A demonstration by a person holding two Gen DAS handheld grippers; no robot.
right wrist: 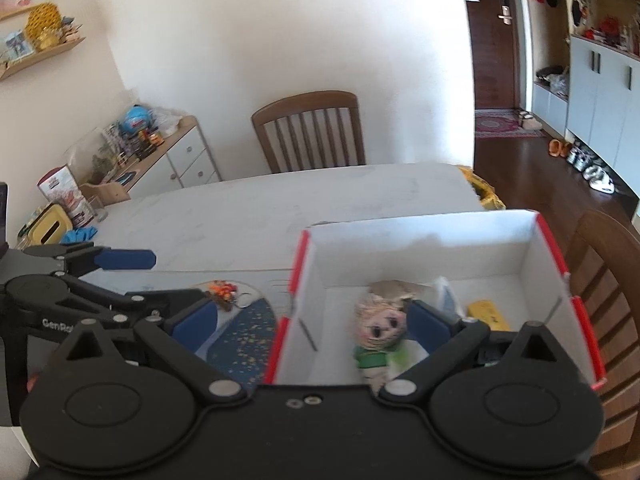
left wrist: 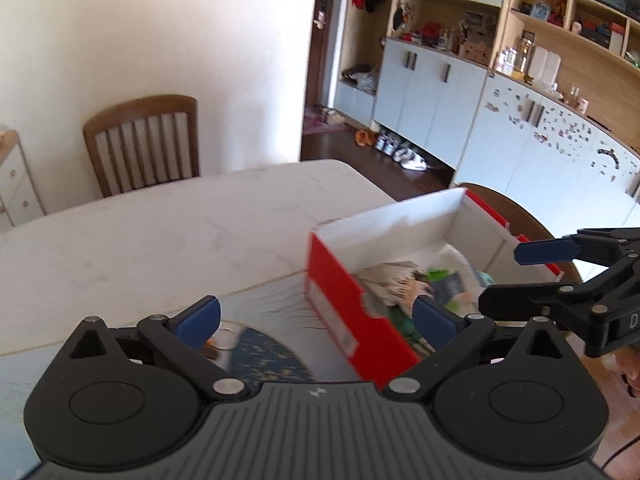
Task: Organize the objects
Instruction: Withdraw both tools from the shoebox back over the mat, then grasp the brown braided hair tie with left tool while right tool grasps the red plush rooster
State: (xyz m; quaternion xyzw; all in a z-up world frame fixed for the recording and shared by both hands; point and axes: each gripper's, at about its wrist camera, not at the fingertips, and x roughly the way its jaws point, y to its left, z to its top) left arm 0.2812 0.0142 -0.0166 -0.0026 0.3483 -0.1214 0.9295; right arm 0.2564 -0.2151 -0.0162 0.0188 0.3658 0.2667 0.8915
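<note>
A red box with white inside (left wrist: 340, 304) (right wrist: 440, 248) stands on the white table at the right edge. In it lie a small doll in a green shirt (right wrist: 378, 336) (left wrist: 404, 284), a clear bag (right wrist: 444, 292) and a yellow item (right wrist: 488, 314). My left gripper (left wrist: 316, 320) is open and empty, astride the box's near left corner. My right gripper (right wrist: 312, 320) is open and empty, its right finger inside the box beside the doll. An orange trinket (right wrist: 222, 290) lies on a dark blue mat (right wrist: 244, 340) left of the box.
The white table (left wrist: 160, 232) stretches away behind the box. One wooden chair (right wrist: 312, 132) stands at the far side, another (right wrist: 604, 280) to the right of the box. A tissue box (right wrist: 50, 228), a glass and a carton sit at the table's far left.
</note>
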